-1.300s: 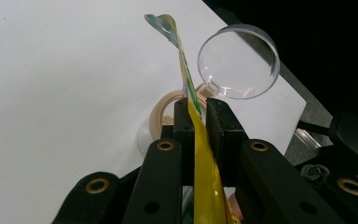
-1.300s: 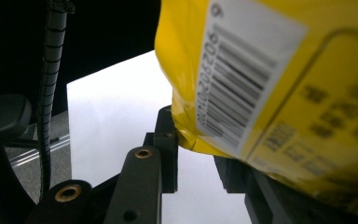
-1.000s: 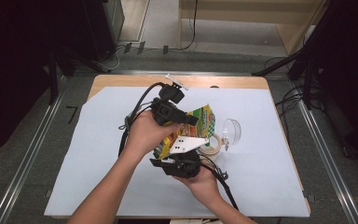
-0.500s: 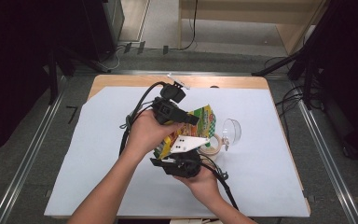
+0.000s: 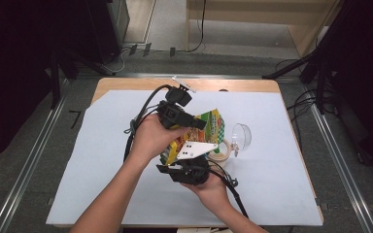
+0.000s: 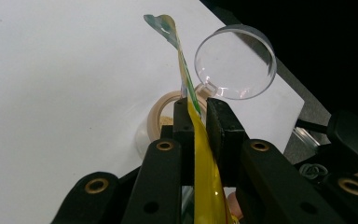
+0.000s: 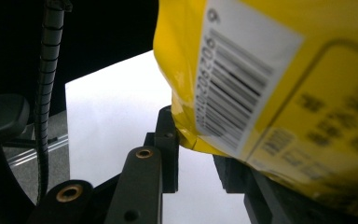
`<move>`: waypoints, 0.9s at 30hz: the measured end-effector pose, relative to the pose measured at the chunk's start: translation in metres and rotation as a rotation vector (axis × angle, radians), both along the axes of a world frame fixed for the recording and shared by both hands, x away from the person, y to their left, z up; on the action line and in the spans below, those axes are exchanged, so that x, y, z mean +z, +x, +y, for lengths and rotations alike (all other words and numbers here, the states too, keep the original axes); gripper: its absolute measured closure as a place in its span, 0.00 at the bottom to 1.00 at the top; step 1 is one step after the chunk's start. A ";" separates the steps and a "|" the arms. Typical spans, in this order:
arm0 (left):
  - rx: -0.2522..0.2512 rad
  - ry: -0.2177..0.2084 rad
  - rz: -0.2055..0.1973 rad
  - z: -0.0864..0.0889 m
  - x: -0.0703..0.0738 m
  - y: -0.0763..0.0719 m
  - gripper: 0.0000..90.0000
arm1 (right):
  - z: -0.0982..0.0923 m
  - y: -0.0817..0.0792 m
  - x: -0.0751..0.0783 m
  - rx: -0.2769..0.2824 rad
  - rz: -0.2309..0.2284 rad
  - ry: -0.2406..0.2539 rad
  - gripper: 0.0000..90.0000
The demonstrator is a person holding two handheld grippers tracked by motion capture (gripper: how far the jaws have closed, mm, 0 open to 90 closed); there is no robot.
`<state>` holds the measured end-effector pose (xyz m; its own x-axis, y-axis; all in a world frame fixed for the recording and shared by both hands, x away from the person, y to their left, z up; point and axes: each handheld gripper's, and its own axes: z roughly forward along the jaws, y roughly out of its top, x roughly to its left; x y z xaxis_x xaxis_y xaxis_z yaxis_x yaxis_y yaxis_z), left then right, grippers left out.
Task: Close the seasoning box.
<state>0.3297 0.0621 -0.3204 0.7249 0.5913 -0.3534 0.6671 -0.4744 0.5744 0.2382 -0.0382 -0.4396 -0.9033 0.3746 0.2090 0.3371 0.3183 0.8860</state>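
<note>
One packet (image 5: 209, 127), one cup (image 5: 243, 137), one tape roll (image 5: 223, 151)

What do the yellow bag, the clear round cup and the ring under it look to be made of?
Yellow bag: thin glossy plastic film, judging by its sheen, creases and printed barcode.
Clear cup: transparent hard plastic, possibly glass; the white sheet shows through it and its rim catches highlights.
Beige ring: looks like a roll of tape, matte, paper-like; hard to tell for sure.

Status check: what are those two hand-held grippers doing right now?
Left hand-held gripper shut on yellow packet. Right hand-held gripper shut on its lower edge. Clear cup, tape roll beneath.
</note>
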 end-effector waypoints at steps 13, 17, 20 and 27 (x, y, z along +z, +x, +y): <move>0.002 -0.003 0.000 0.000 0.000 0.000 0.92 | 0.000 0.000 0.000 -0.001 0.002 -0.001 0.83; 0.003 -0.001 0.000 -0.001 0.000 0.000 0.92 | 0.000 0.000 0.001 -0.002 0.005 0.001 0.83; 0.003 -0.001 -0.001 -0.001 0.000 0.000 0.92 | 0.000 0.000 0.000 -0.003 0.004 0.002 0.83; -0.001 0.003 -0.003 -0.001 0.002 -0.002 0.92 | 0.001 -0.001 0.001 -0.007 0.005 0.001 0.83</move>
<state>0.3273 0.0612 -0.3183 0.7264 0.5918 -0.3495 0.6649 -0.4763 0.5754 0.2376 -0.0373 -0.4389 -0.8995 0.3809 0.2139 0.3437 0.3147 0.8848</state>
